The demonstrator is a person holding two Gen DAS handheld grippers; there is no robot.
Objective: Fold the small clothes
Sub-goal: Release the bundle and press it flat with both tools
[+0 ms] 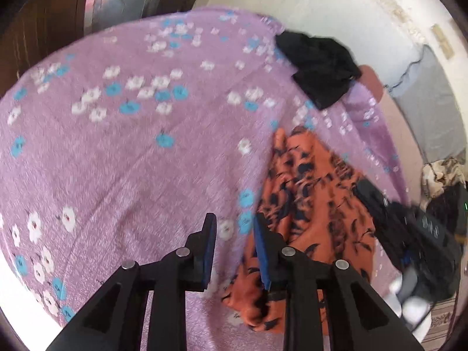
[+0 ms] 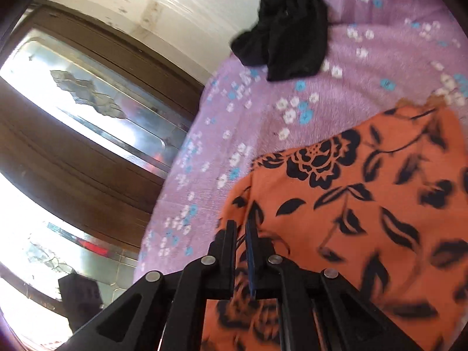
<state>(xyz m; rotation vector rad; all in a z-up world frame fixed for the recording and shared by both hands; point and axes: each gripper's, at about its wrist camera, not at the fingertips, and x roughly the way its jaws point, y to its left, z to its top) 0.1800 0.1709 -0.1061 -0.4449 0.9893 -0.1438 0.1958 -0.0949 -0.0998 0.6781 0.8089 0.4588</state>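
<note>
The right tool (image 2: 240, 235) is pinching an edge of the orange floral garment (image 2: 365, 204), jaws nearly closed, while the left tool (image 1: 235, 229) is hovering open beside the garment's near edge, holding nothing. The garment is lying on the purple floral bedspread (image 1: 117, 146), with a black garment (image 1: 318, 70) sitting farther back. The thin cloth may be slipping from the single pinch, spoiling the fold.

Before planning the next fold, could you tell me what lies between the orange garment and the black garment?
Only bare purple flowered blanket separates the orange garment from the black garment; both wrist views show this.
</note>
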